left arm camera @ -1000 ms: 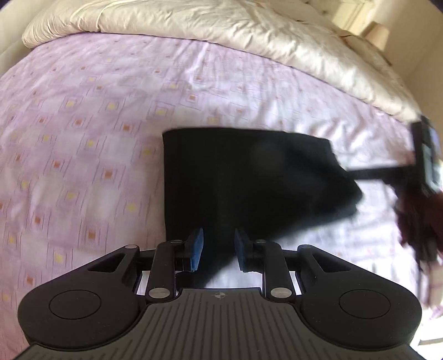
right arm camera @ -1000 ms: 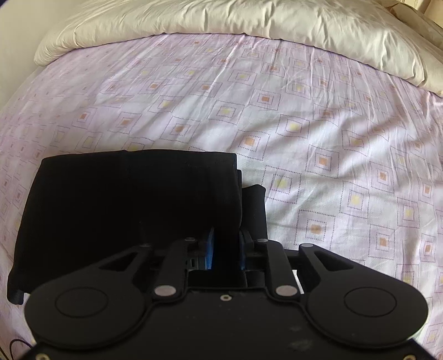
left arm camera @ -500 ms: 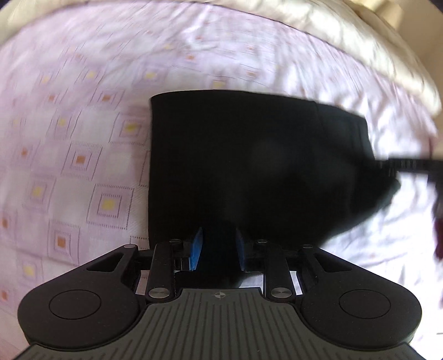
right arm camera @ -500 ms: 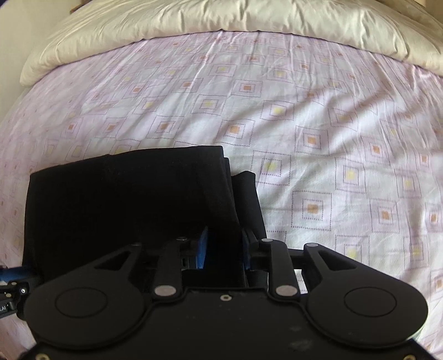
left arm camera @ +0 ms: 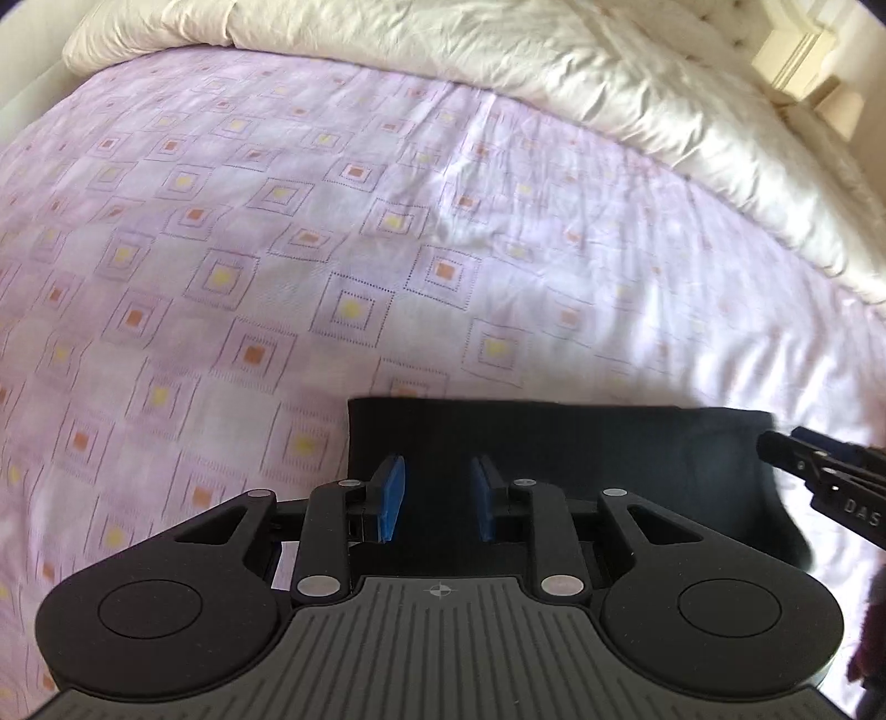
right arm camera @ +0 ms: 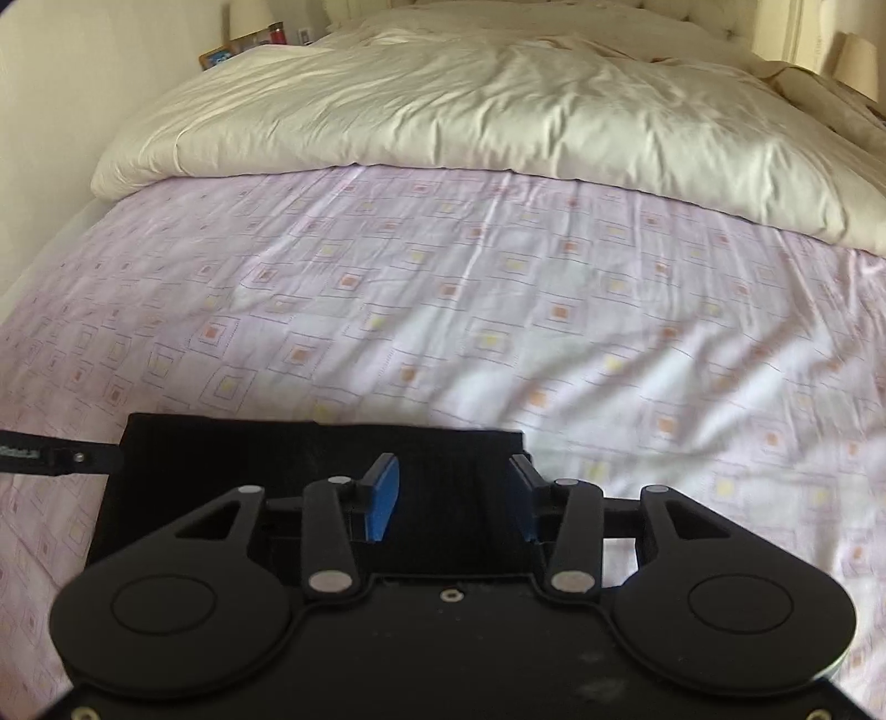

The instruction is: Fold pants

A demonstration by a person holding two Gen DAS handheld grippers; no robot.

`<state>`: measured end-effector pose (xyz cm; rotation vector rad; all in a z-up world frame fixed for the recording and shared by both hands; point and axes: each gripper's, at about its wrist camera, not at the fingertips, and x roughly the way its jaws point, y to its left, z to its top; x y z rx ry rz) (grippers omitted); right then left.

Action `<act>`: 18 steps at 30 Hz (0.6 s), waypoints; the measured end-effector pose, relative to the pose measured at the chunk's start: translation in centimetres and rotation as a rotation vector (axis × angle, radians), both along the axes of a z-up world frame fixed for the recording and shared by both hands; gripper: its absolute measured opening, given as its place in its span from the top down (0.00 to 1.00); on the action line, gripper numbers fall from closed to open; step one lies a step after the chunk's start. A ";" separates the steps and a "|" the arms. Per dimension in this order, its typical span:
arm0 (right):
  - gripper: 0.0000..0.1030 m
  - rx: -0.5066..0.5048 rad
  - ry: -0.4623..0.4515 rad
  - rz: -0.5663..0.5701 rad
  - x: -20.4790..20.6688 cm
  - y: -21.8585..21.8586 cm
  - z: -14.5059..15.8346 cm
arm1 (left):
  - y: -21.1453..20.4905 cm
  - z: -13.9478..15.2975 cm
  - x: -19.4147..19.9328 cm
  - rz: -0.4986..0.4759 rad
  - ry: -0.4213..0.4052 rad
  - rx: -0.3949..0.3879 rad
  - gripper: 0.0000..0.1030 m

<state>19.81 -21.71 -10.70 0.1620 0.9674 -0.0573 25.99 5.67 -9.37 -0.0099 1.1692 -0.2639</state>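
Black pants (left arm camera: 609, 448) lie folded into a short band on the lilac patterned bedsheet (left arm camera: 332, 249), low in both wrist views. My left gripper (left arm camera: 440, 495) sits over the band's left end. Black cloth fills the narrow gap between its blue pads (left arm camera: 393, 495), which appear to be shut on it. My right gripper (right arm camera: 451, 498) is over the right end of the pants (right arm camera: 249, 459); its jaws are opening and the pads (right arm camera: 382, 498) stand clear of the cloth between them. Each gripper's tip shows at the other view's edge: right gripper (left arm camera: 819, 476), left gripper (right arm camera: 83, 458).
A rumpled cream duvet (right arm camera: 470, 111) is bunched across the far half of the bed, seen also as the duvet (left arm camera: 554, 66). Small items stand on a bedside stand (right arm camera: 249, 44) at the far left. A dark red sleeve (left arm camera: 869, 637) shows at the right edge.
The pants went from a large rectangle ahead of the fingers to a short band right at them. The right pads have spread apart. Both cameras now tilt up, showing more of the duvet.
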 end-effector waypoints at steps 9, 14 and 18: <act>0.46 -0.122 0.120 0.079 3.1 1.2 -4.9 | -2.1 -2.9 1.1 -0.017 0.035 0.101 0.72; 0.40 -0.095 0.132 0.029 3.2 0.5 -5.1 | -2.5 -2.9 0.7 -0.014 0.017 0.123 0.71; 0.38 -0.011 0.137 -0.044 2.9 -0.7 -5.4 | -2.5 -2.8 0.7 -0.007 0.015 0.121 0.71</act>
